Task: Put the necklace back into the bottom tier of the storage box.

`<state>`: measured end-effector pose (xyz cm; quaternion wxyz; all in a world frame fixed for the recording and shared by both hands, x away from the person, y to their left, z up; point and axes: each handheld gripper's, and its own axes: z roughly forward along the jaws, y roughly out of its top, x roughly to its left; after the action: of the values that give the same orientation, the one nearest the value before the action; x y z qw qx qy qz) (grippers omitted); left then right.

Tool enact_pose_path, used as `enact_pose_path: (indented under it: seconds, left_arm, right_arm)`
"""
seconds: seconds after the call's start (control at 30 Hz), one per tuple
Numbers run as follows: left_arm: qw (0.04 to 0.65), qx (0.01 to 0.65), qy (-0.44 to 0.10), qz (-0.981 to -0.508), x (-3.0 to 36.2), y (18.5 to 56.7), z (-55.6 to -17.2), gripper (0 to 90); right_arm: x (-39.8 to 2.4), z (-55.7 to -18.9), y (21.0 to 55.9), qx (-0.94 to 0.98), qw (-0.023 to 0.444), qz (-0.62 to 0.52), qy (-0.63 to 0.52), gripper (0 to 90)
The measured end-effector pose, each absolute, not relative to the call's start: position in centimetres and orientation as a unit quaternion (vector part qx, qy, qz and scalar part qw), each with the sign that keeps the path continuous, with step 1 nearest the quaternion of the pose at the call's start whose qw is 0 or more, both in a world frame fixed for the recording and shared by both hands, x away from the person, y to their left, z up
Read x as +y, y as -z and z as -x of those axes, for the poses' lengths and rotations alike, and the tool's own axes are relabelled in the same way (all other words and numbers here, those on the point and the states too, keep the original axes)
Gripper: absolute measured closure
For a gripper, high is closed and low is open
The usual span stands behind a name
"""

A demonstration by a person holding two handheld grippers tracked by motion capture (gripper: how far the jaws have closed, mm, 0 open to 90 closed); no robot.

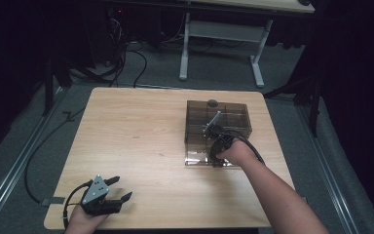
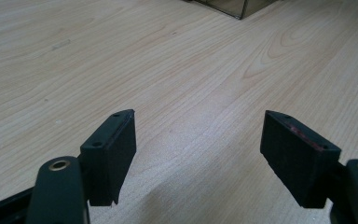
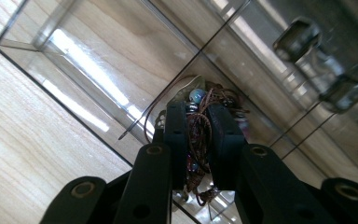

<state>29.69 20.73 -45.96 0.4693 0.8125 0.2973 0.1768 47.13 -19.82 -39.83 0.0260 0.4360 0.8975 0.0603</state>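
R gripper point(image 3: 198, 140) clenched on beaded bracelet point(image 3: 199, 122), mid-frame over smoked acrylic organizer box point(image 1: 217, 127). Step, I'd say: lowering it into a compartment. Next: clear divider, then release. L gripper point(image 1: 111, 191) released, idle, lower left.

We note a pale wood-grain table point(image 1: 141, 141) and a smoky brown transparent box point(image 1: 217, 117) at centre right. The bracelet point(image 3: 199, 122) at lower centre shows reddish-brown cord and a blue bead, between black jaws.

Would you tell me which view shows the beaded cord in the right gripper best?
The right gripper view: the beaded cord sits pinched between the right gripper's pads, above the clear box. The high view gives no detail of it; the left gripper view catches a box corner.
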Motion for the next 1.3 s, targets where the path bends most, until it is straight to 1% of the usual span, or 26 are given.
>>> enact_pose_path:
  seconds: [0.1, 0.17, 0.2, 0.37, 0.4, 0.47, 0.53, 0.57, 0.63, 0.7, 0.87, 1.0, 1.07, 1.13, 1.3]
  left_arm:
    - [0.468, 0.297, -0.176, -0.813, 20.7, 45.9, -29.7, 27.2]
    - [0.468, 0.297, -0.176, -0.813, 20.7, 45.9, -29.7, 27.2]
    - [0.468, 0.297, -0.176, -0.813, 20.7, 46.0, -29.7, 27.2]
    - [0.467, 0.298, -0.177, -0.814, 20.7, 46.0, -29.7, 27.2]
    - [0.467, 0.298, -0.178, -0.814, 20.7, 46.0, -29.7, 27.2]
    - [0.466, 0.298, -0.178, -0.814, 20.7, 46.0, -29.7, 27.3]
    - [0.466, 0.298, -0.178, -0.814, 20.7, 46.0, -29.7, 27.3]
    - [0.466, 0.298, -0.178, -0.814, 20.7, 46.0, -29.7, 27.3]
    - [0.466, 0.298, -0.177, -0.814, 20.7, 46.0, -29.7, 27.3]
    - [0.466, 0.298, -0.177, -0.814, 20.7, 46.0, -29.7, 27.2]
    - [0.466, 0.298, -0.176, -0.814, 20.7, 45.9, -29.7, 27.3]
    - [0.466, 0.299, -0.176, -0.814, 20.7, 45.9, -29.7, 27.2]
    - [0.466, 0.298, -0.176, -0.814, 20.7, 45.9, -29.7, 27.2]
    - [0.466, 0.299, -0.177, -0.814, 20.8, 45.9, -29.7, 27.2]
    - [0.467, 0.299, -0.178, -0.813, 20.7, 45.9, -29.7, 27.3]
  right_arm:
    - [-20.1, -47.0, 40.1, 0.891, 0.018, -0.45, -0.065, 75.1]
    - [-20.2, -47.0, 39.9, 0.889, 0.017, -0.453, -0.068, 74.1]
    - [-20.6, -46.9, 39.3, 0.886, 0.018, -0.456, -0.08, 71.9]
    - [-21.2, -46.7, 38.2, 0.881, 0.024, -0.465, -0.088, 69.9]
    - [-21.3, -46.6, 38.0, 0.88, 0.023, -0.466, -0.09, 70.2]
    - [-21.5, -46.3, 37.7, 0.878, 0.022, -0.469, -0.088, 74.8]
    - [-21.6, -46.2, 37.9, 0.885, 0.02, -0.457, -0.085, 81.3]
    - [-21.6, -46.2, 37.9, 0.885, 0.02, -0.457, -0.085, 81.3]
    - [-21.6, -46.0, 38.4, 0.887, 0.015, -0.455, -0.081, 86.7]
    - [-21.5, -45.9, 38.8, 0.887, 0.013, -0.455, -0.078, 87.7]
    - [-21.5, -46.0, 40.2, 0.889, 0.009, -0.454, -0.066, 87.7]
    - [-21.3, -46.1, 40.4, 0.889, 0.007, -0.454, -0.062, 86.6]
    - [-21.3, -46.1, 40.3, 0.888, 0.007, -0.456, -0.06, 86.1]
    - [-21.4, -46.1, 40.2, 0.888, 0.009, -0.456, -0.061, 83.4]
    - [-21.8, -46.1, 39.0, 0.886, 0.017, -0.457, -0.08, 80.8]
